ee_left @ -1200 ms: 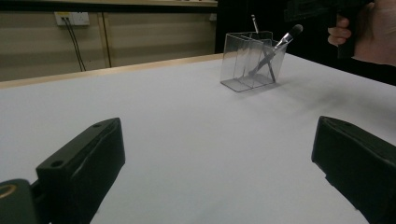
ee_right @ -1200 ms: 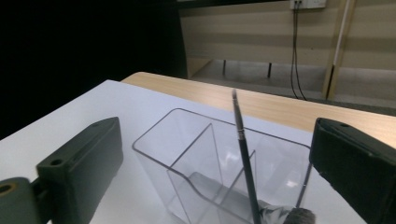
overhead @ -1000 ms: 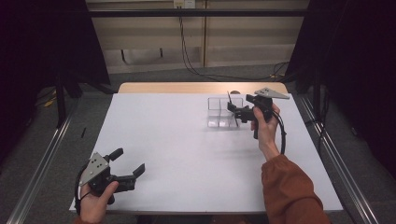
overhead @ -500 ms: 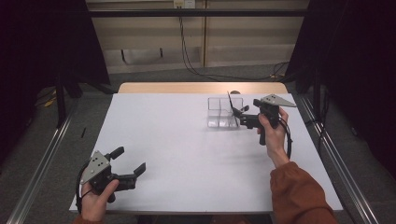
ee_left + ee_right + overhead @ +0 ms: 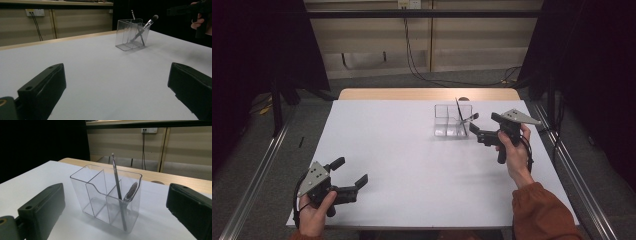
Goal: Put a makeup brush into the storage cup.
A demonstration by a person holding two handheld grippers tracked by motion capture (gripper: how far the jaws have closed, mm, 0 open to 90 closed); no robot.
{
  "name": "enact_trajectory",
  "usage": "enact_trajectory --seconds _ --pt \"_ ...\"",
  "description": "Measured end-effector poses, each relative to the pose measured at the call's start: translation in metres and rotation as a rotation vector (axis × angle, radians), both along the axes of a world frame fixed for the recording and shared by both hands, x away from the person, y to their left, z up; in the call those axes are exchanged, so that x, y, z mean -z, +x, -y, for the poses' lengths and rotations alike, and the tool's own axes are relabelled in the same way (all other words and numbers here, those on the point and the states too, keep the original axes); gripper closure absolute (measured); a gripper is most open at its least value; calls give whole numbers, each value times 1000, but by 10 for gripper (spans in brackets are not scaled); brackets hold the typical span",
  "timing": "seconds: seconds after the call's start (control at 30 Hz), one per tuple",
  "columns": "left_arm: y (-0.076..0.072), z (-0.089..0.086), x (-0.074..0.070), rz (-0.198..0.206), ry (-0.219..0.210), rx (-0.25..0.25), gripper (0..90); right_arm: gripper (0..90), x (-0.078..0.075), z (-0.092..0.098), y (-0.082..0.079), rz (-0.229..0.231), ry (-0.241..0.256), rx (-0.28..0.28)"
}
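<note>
You are working in a lab or a test room made for recording, not in a home. The white table (image 5: 412, 165) stands alone on a grey carpet floor (image 5: 257, 145), with dark curtains (image 5: 592, 60) at both sides and metal rails (image 5: 252, 175) along the floor. Behind it you see a plain beige wall (image 5: 482, 45) with a power socket (image 5: 408, 4) and loose black cables (image 5: 422, 60) hanging down.

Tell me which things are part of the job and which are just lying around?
Part of the job:
clear organizer
makeup brush leaning in it
thin stick standing in it
right gripper, jaws open, beside the organizer

Just lying around:
left gripper, jaws open, at the near corner
white table
wall cables
</note>
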State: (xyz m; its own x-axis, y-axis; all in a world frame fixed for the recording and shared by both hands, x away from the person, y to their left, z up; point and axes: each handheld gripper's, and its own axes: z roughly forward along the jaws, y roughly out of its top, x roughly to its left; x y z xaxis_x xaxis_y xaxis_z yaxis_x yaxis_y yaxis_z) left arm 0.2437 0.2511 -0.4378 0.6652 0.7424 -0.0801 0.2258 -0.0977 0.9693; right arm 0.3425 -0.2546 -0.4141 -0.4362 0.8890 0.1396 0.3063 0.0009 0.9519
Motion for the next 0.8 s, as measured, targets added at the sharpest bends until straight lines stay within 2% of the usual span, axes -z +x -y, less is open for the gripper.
enact_trajectory --seconds 0.23,0.33,0.53,0.67,0.8 --pt "-1 2 0 7 -1 26 18 14 6 5 -14 -18 -11 1" --pt "0 1 0 3 -12 11 18 14 9 8 -20 -23 -15 -4" --pt "0 1 0 -1 -5 3 18 14 7 14 -30 -16 -13 -7" --pt "0 -1 0 -5 -4 -10 18 11 13 21 -38 -30 -25 -1" --pt "-2 0 0 0 6 1 18 11 17 26 -47 -34 -14 9"
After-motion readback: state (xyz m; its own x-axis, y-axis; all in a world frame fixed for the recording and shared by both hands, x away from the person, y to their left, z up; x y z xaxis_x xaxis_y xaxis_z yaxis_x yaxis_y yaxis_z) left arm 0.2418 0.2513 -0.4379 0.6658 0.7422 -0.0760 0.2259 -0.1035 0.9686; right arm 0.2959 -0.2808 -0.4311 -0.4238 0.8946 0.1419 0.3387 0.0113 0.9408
